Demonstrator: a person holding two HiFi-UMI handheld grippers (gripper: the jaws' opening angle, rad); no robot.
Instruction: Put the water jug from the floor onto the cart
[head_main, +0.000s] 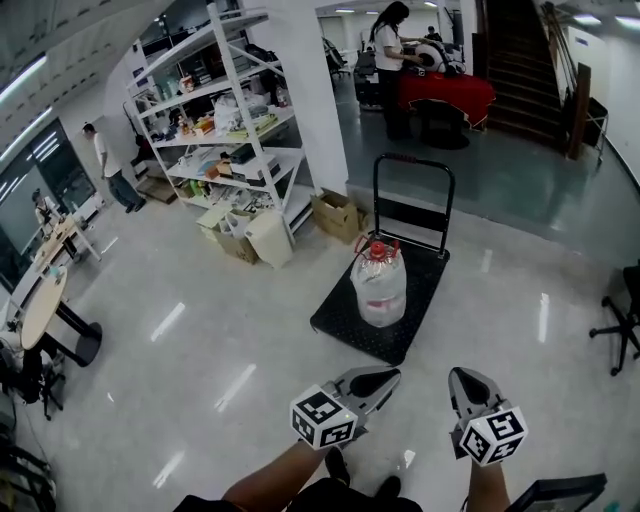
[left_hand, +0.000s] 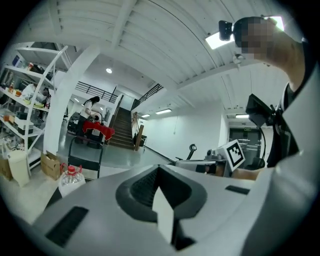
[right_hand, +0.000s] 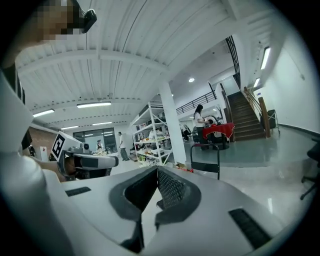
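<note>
The clear water jug (head_main: 380, 285) with a red cap stands upright on the black platform cart (head_main: 345, 322), in front of its upright push handle (head_main: 413, 165). Both grippers are low in the head view, well short of the cart and apart from the jug. My left gripper (head_main: 392, 376) is shut with nothing between its jaws. My right gripper (head_main: 461, 377) is shut and empty too. In the left gripper view the jug (left_hand: 71, 179) and the cart handle (left_hand: 85, 150) sit far left, beyond the closed jaws of the left gripper (left_hand: 159, 168). The right gripper view shows the right gripper (right_hand: 156, 169) closed, the cart handle (right_hand: 204, 160) behind it.
A white shelving rack (head_main: 215, 130) and a white pillar (head_main: 300, 90) stand behind the cart, with cardboard boxes (head_main: 338, 213) at their foot. An office chair (head_main: 625, 320) is at the right edge, tables (head_main: 40, 300) at the left. A person (head_main: 388, 50) stands at a red-covered table near the stairs (head_main: 520, 60).
</note>
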